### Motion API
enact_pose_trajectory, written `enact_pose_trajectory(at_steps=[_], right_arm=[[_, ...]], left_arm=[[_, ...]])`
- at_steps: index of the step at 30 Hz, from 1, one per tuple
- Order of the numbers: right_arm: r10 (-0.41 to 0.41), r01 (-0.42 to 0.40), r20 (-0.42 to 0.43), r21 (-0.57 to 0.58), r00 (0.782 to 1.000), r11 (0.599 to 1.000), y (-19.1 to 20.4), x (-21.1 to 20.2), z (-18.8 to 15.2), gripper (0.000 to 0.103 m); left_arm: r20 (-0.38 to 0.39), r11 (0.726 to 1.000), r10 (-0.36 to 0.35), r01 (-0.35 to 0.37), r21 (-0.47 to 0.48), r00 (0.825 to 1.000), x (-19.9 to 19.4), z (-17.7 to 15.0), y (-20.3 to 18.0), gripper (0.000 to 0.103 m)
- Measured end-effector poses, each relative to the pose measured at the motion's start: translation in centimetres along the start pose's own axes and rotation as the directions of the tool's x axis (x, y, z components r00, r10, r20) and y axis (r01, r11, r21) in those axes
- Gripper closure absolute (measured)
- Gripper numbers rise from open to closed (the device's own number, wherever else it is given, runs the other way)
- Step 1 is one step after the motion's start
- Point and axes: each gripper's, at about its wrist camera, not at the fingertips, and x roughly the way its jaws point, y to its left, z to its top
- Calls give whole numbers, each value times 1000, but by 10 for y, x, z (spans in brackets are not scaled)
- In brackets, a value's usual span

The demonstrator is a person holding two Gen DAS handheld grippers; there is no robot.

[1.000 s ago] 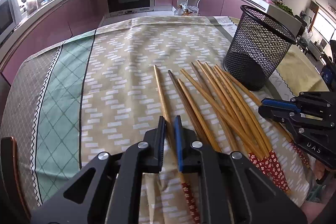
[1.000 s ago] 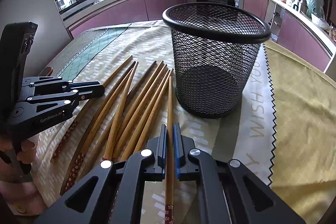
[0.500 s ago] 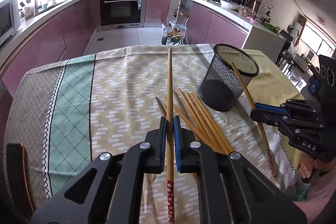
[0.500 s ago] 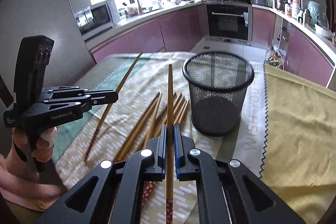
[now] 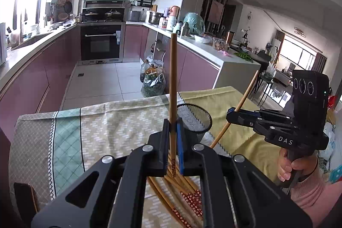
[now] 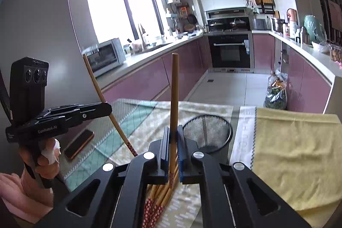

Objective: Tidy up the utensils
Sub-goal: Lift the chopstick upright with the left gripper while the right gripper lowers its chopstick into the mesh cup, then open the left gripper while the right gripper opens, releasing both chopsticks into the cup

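Starting on the left-wrist view: at the left edge I see the table (image 5: 32, 142) with its patterned cloth, green diamond band running down the lower left. In the centre of the frame my left gripper (image 5: 172, 142) has its fingers pinched narrow on one chopstick (image 5: 172, 78), which stands near upright, its plain tip up by the counter line and its red-patterned end poking out below the pads. Just right of the fingers sits the black mesh holder (image 5: 194, 119), upright on the cloth, partly hidden behind my gripper. Under the gripper at lower centre, the remaining chopsticks (image 5: 188, 196) lie in a loose bundle on the cloth, patterned ends toward me. Over to the right of the frame, the right gripper (image 5: 232, 115) is clamped on a second chopstick (image 5: 245, 93), tilted, tip toward upper right. Now the right-wrist view: at left, the left gripper (image 6: 108, 109) grips its stick (image 6: 102, 97) on a slant, with a phone (image 6: 79, 143) flat on the table below it. Centre frame, the right gripper (image 6: 173, 142) is closed tight on its chopstick (image 6: 174, 95), pointing up. The mesh holder (image 6: 208, 134) is just right of it, mouth open upward, and a yellow towel (image 6: 295, 153) covers the right side.
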Motion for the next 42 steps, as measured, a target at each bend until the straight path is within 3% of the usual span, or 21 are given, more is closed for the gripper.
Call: enact_pose_trajectory(at_steps=[10, 16, 20, 24, 30, 42], right_arm=[[-8, 9, 114, -11, 993, 1000, -17, -18, 62, 97], [-44, 46, 145, -6, 988, 999, -29, -10, 76, 97], [-72, 74, 85, -15, 994, 997, -36, 12, 71, 97], [-70, 70, -31, -13, 997, 997, -44, 41, 62, 97], [-57, 58, -165, 4, 985, 998, -46, 75, 54, 97], [-87, 97, -202, 38, 976, 995, -46, 96, 48, 95]], left_arm=[[94, 998, -63, 64, -15, 994, 8, 60, -16, 96], [87, 998, -68, 69, -8, 994, 31, 75, -30, 96], [23, 998, -57, 57, 23, 998, 60, 69, -39, 96], [-61, 998, -39, 41, 38, 997, 96, 54, -36, 96], [-149, 999, -23, 28, 32, 989, 134, 34, -27, 96], [-184, 1000, 2, 1, 19, 983, 158, 28, -8, 93]])
